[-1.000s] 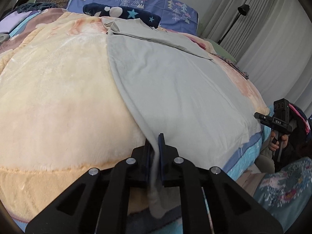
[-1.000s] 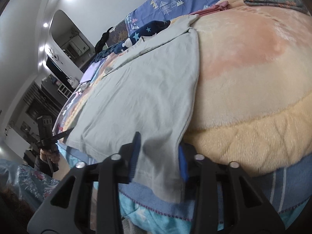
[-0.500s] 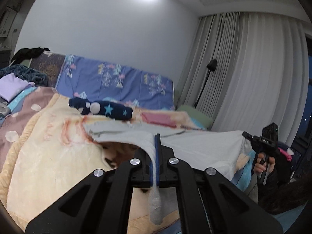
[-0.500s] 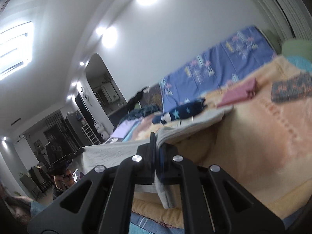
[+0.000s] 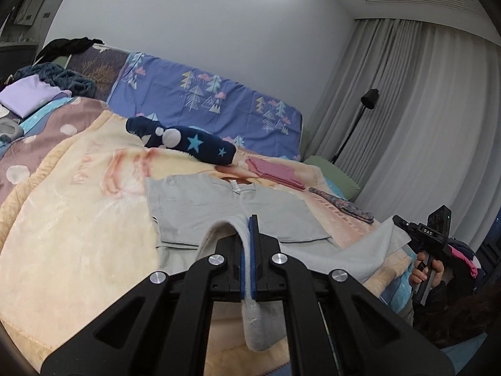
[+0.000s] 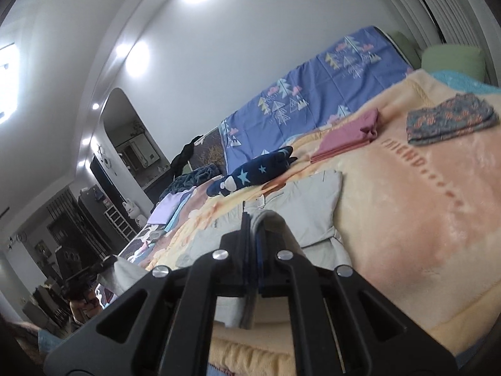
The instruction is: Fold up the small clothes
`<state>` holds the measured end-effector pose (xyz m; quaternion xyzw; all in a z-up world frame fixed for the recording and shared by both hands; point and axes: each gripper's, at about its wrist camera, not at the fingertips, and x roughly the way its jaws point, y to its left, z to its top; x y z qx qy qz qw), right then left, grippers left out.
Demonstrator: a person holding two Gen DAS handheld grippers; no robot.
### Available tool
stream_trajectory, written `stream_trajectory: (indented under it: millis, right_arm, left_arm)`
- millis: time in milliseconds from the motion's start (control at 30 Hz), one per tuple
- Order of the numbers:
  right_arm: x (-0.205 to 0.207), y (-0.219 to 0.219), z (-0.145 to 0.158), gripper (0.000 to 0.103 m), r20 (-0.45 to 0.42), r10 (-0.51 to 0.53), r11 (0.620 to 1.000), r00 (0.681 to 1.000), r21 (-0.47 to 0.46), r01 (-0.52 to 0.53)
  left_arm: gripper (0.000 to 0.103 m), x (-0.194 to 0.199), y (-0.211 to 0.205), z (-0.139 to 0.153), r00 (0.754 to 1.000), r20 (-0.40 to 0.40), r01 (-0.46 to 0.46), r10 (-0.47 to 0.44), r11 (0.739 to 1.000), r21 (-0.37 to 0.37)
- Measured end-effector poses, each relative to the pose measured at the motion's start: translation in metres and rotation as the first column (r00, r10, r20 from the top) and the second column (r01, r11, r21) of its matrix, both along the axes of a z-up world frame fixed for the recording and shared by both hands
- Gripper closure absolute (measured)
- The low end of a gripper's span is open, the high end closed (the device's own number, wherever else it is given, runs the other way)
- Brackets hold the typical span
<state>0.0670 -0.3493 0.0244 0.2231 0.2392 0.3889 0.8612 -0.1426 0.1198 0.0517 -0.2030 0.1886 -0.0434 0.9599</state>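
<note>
Left gripper clamps one hem corner of the grey shirt, right gripper pinches the other, both corners raised off the peach blanket. Beyond, the shirt's collar end lies flat, near a folded pink cloth.

A home bedroom — wide bed under a plush peach-and-cream blanket, upright blue headboard cover printed with little trees and clouds, long pale grey pleated curtains, slim black floor lamp. Folded clothes lying about the bed; through a white arched doorway — dark shelving, household clutter.
</note>
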Motion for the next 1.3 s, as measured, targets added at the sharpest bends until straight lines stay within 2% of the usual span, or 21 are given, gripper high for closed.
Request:
stream_trajectory:
  millis: [233, 333, 433, 533, 600, 667, 733, 800, 867, 933, 1100, 1167, 1300]
  right_arm:
    - [0.056, 0.027, 0.014, 0.1, -0.004, -0.022, 1.0, 1.0, -0.003, 0.022]
    - [0.094, 0.048, 0.012, 0.1, -0.007, -0.051, 0.998, 0.999, -0.044, 0.051]
    - [0.142, 0.071, -0.012, 0.1, -0.09, -0.077, 0.994, 0.993, -0.086, 0.069]
    - [0.185, 0.097, -0.052, 0.1, -0.189, -0.106, 0.98, 0.976, -0.185, 0.071]
    - [0.203, 0.11, -0.079, 0.1, -0.245, -0.129, 0.967, 0.961, -0.244, 0.068]
    - [0.208, 0.115, -0.091, 0.1, -0.257, -0.141, 0.959, 0.956, -0.275, 0.067]
    - [0.207, 0.115, -0.094, 0.1, -0.252, -0.135, 0.956, 0.958, -0.287, 0.059]
    - [0.205, 0.112, -0.094, 0.099, -0.249, -0.122, 0.957, 0.961, -0.286, 0.047]
    - [0.202, 0.109, -0.093, 0.094, -0.249, -0.118, 0.956, 0.961, -0.289, 0.042]
    - [0.196, 0.106, -0.093, 0.09, -0.261, -0.108, 0.956, 0.959, -0.291, 0.028]
    - [0.173, 0.108, -0.089, 0.09, -0.242, -0.072, 0.944, 0.968, -0.331, -0.012]
    - [0.169, 0.108, -0.085, 0.097, -0.222, -0.076, 0.939, 0.972, -0.345, -0.006]
    - [0.166, 0.108, -0.068, 0.098, -0.185, -0.096, 0.94, 0.978, -0.341, 0.027]
  left_arm:
    - [0.101, 0.051, 0.026, 0.012, 1.0, -0.011, -0.021, 0.021, 1.0, 0.011]
    - [0.101, 0.087, 0.044, 0.008, 0.998, -0.038, -0.041, 0.041, 0.999, 0.009]
    - [0.101, 0.129, 0.068, -0.018, 0.991, -0.111, -0.077, 0.074, 0.997, -0.02]
    - [0.101, 0.168, 0.087, -0.059, 0.973, -0.216, -0.093, 0.076, 0.993, -0.067]
    - [0.101, 0.19, 0.095, -0.089, 0.951, -0.296, -0.112, 0.086, 0.991, -0.074]
    - [0.101, 0.201, 0.1, -0.107, 0.936, -0.341, -0.12, 0.087, 0.99, -0.078]
    - [0.101, 0.201, 0.106, -0.113, 0.938, -0.34, -0.111, 0.066, 0.987, -0.114]
    - [0.101, 0.196, 0.107, -0.109, 0.945, -0.324, -0.097, 0.053, 0.988, -0.12]
    - [0.091, 0.189, 0.106, -0.103, 0.945, -0.323, -0.093, 0.056, 0.99, -0.102]
    - [0.087, 0.181, 0.103, -0.099, 0.947, -0.318, -0.081, 0.047, 0.992, -0.094]
    - [0.087, 0.153, 0.1, -0.103, 0.944, -0.33, -0.059, 0.014, 0.99, -0.126]
    - [0.098, 0.148, 0.101, -0.105, 0.944, -0.33, -0.056, 0.01, 0.99, -0.131]
    - [0.099, 0.149, 0.101, -0.09, 0.962, -0.273, -0.05, 0.003, 0.985, -0.165]
